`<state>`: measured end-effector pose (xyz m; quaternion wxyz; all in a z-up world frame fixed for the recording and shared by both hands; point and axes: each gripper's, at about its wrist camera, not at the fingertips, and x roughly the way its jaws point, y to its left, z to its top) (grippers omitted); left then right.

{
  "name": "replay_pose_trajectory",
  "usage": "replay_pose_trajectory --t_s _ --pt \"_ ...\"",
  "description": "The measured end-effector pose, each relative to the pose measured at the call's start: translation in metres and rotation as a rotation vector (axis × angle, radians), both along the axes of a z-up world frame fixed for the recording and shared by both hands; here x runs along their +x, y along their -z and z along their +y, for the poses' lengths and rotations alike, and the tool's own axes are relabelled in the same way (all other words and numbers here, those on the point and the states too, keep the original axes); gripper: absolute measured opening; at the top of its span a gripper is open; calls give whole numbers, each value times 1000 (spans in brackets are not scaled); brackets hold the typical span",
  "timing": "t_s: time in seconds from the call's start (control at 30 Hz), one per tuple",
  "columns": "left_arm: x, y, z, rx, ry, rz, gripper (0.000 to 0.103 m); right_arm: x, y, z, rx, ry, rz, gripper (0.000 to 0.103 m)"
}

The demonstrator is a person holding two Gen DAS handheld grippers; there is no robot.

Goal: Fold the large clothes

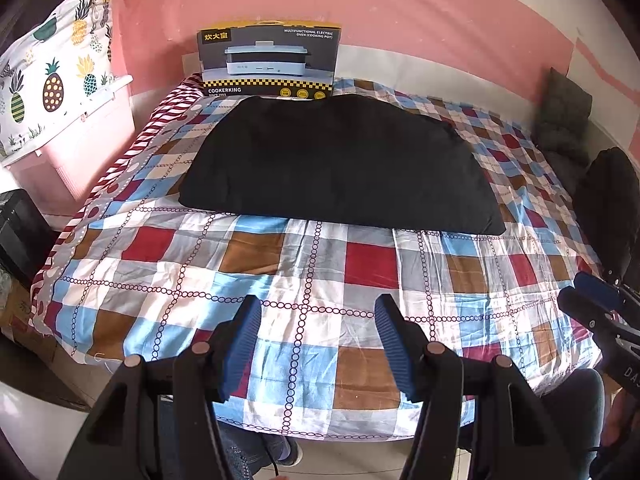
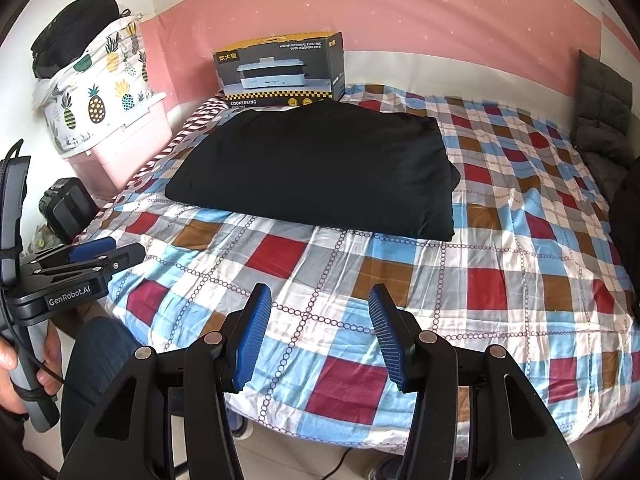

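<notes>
A bed point(image 1: 304, 280) fills most of the room, spread with a checked quilt point(image 2: 400, 272) in red, blue, brown, grey and white squares. Behind it runs a pink wall point(image 1: 360, 8). In the middle of the bed, towards the far side, lies the black garment point(image 1: 340, 164), already folded into a thick, flat rectangle, its far edge just beside a Cookerking cooking-pot box point(image 1: 269, 60) that stands upright against the wall. To the left of the bed a pink storage bin point(image 2: 132, 140) carries a pineapple-print bag point(image 1: 52, 80), and a black backpack point(image 2: 72, 32) sits on top of that. A dark grey quilted cushion point(image 2: 600, 116) leans at the right edge of the bed.

At the near edge of the bed, well apart from the garment, a person holds both tools above the quilt. The left claw point(image 1: 316, 344) stands partly open, its blue ribbed pads point(image 1: 240, 352) apart with nothing between them. The right claw point(image 2: 318, 336) is likewise parted and holds nothing. A hand point(image 2: 24, 364) grips the left tool's handle.
</notes>
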<state>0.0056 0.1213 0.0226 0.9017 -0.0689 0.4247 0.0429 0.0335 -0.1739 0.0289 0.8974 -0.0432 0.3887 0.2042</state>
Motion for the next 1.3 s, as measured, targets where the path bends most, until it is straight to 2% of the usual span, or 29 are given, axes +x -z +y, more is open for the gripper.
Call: replay_pose_trajectory --t_s 1.3 --pt "0 3 -2 -9 5 18 61 -4 -3 4 -1 -17 4 52"
